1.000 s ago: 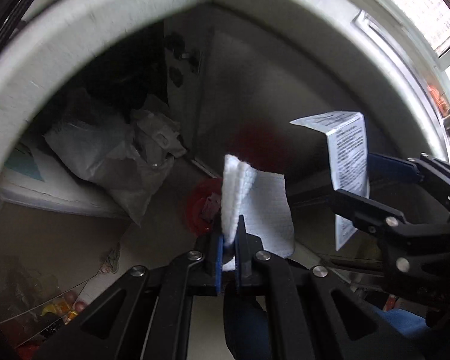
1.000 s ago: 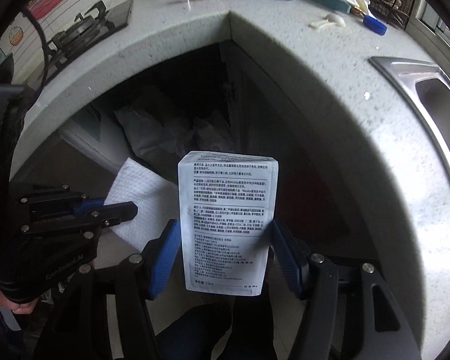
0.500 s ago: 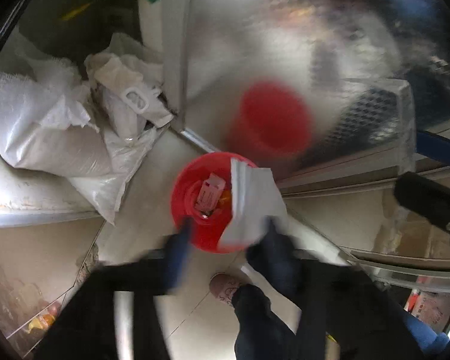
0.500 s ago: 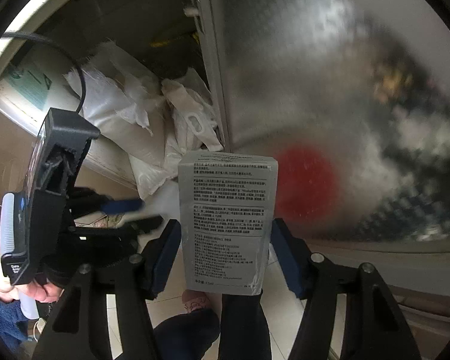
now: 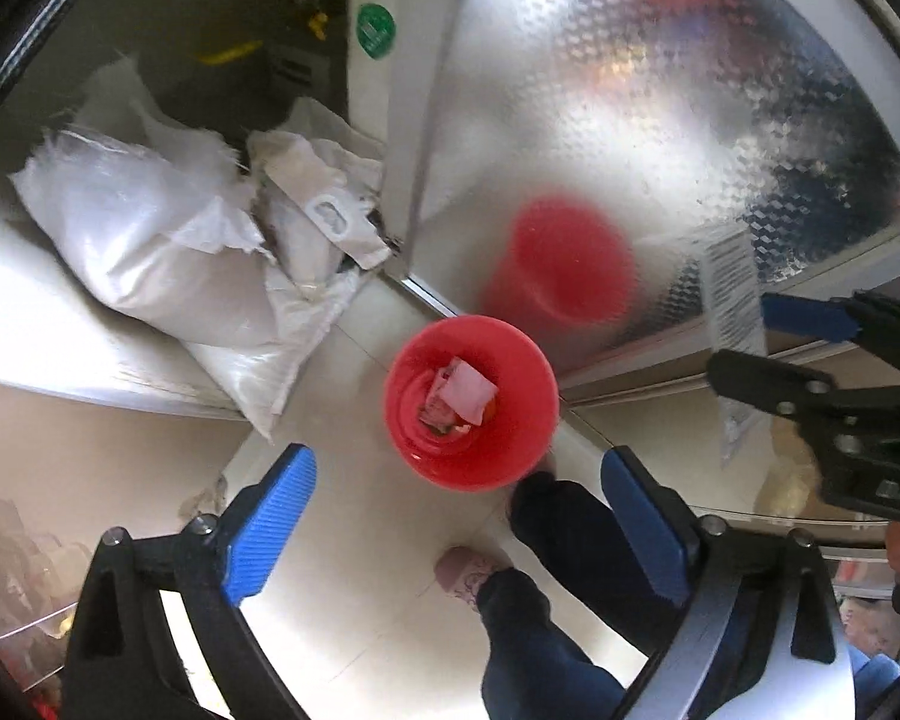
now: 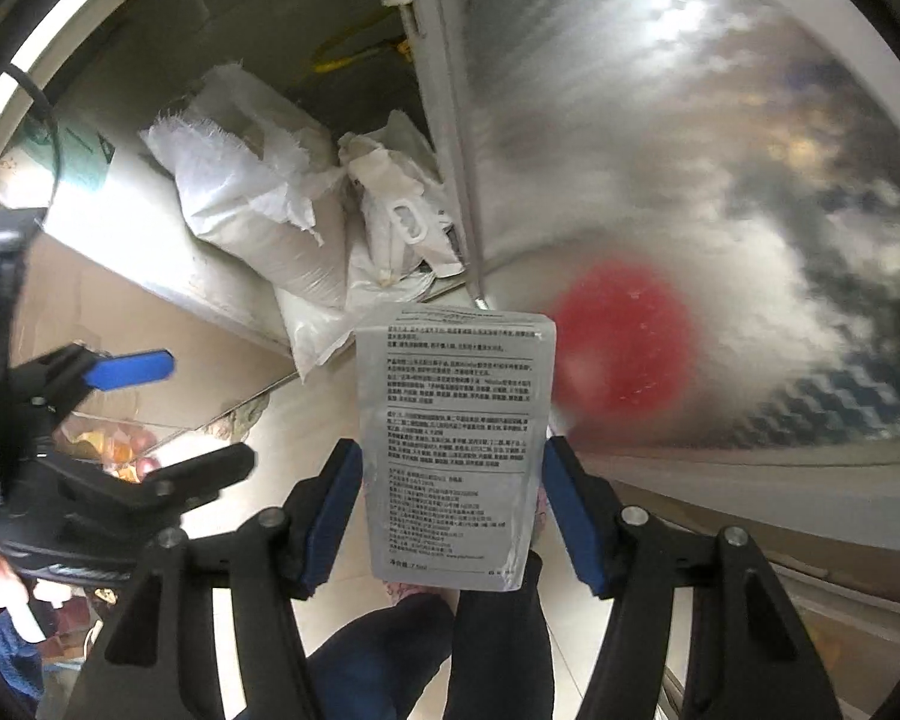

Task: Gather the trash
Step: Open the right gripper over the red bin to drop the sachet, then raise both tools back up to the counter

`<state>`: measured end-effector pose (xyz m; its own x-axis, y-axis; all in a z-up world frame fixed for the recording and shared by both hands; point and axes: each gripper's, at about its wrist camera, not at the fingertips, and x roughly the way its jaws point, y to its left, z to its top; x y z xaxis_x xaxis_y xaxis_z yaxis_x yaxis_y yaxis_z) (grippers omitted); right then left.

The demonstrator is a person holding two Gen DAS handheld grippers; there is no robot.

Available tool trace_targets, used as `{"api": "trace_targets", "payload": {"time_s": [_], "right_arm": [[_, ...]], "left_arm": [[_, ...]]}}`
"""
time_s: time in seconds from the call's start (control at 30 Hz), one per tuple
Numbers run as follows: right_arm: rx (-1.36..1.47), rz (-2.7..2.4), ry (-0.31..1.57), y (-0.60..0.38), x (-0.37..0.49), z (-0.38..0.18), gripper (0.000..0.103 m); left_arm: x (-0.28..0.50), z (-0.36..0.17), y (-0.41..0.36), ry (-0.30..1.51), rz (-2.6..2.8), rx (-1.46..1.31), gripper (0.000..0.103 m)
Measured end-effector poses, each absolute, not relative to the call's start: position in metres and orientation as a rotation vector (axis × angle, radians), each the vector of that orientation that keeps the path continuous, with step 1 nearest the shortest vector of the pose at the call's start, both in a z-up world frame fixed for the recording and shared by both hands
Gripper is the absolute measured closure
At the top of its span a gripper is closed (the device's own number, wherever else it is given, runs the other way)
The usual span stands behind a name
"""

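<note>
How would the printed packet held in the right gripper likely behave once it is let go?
The printed packet looks flat and thin, so probably light and apt to flutter. It stands upright unsupported above the right gripper, so fairly stiff. It may miss the red bin.

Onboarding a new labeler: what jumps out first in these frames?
The red bin on the floor, centred just ahead of the open left tongs, with scraps of trash inside. Next, the printed packet clamped upright in the right tongs, filling the middle of the right wrist view. Behind both, the shiny metal cabinet door shows a blurred red reflection of the bin.
</note>
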<state>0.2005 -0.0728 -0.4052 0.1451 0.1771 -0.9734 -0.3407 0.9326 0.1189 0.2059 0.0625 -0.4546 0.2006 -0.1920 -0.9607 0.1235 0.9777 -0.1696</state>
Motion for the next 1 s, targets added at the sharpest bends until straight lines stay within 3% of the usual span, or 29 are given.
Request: {"api": "trace_targets", "payload": {"time_s": [0.03, 0.4, 0.47, 0.53, 0.63, 0.8, 1.0], "right_arm": [[-0.149, 0.381, 1.380, -0.070, 0.201, -0.409, 0.044], [-0.251, 0.430, 1.400, -0.042, 0.200, -0.452, 0.043], [-0.283, 0.430, 1.406, -0.038, 0.199, -0.457, 0.036], [-0.308, 0.432, 1.387, -0.036, 0.195, -0.456, 0.017], [-0.288, 0.450, 1.388, -0.037, 0.191, -0.449, 0.011], [-0.267, 0.459, 1.370, -0.035, 0.187, -0.415, 0.011], [-0.236, 0.464, 1.320, -0.034, 0.180, -0.333, 0.010]], "left_arm": [[0.205, -0.453, 0.065, 1.347, -0.193, -0.052, 0.000], [0.198, -0.467, 0.090, 1.359, -0.138, -0.107, 0.000], [0.194, -0.471, 0.094, 1.372, -0.120, -0.112, 0.000], [0.190, -0.470, 0.096, 1.381, -0.112, -0.106, 0.000], [0.184, -0.461, 0.101, 1.375, -0.101, -0.100, 0.000], [0.176, -0.427, 0.106, 1.347, -0.092, -0.109, 0.000], [0.165, -0.342, 0.102, 1.273, -0.095, -0.095, 0.000]]}}
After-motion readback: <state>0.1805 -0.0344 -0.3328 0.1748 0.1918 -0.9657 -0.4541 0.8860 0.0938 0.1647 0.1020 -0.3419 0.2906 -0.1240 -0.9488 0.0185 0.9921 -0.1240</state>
